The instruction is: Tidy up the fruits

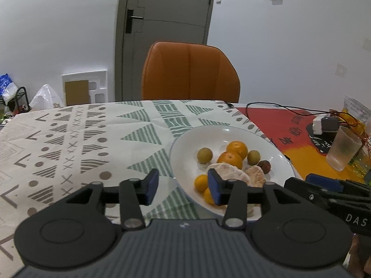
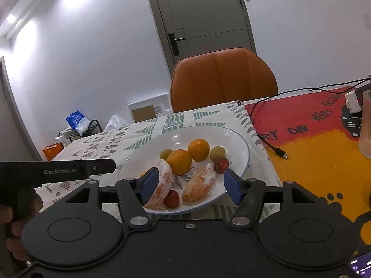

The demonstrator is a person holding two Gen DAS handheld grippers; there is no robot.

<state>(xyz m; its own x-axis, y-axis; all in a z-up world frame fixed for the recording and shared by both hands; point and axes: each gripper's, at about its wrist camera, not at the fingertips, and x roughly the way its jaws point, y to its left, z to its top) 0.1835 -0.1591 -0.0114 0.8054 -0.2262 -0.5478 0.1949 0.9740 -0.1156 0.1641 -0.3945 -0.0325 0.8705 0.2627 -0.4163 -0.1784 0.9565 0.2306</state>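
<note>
A glossy round white ceramic plate (image 2: 241, 149) holds smooth orange tangerines (image 2: 198, 149), small green-yellow round fruits (image 2: 217, 152), shiny red ones (image 2: 221, 165) and two pithy peeled citrus halves (image 2: 199, 184). Around the plate lies a matte patterned tablecloth (image 1: 76, 143), with an orange padded chair (image 1: 190, 71) behind it and a frosted ribbed tumbler (image 1: 344, 149) to its right. The left gripper (image 1: 183, 186) stands released over the plate's near rim, grasping nothing, and the right gripper (image 2: 190, 185) is released too, its blue pads (image 2: 231, 185) flanking the peeled halves.

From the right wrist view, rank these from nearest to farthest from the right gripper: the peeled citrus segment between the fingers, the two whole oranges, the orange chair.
1. Peeled citrus segment, near edge of the white plate, just inside the right gripper, right of centre.
2. Two whole oranges, mid-plate; too close to rank against each other.
3. Orange chair, beyond the table's far edge.
</note>
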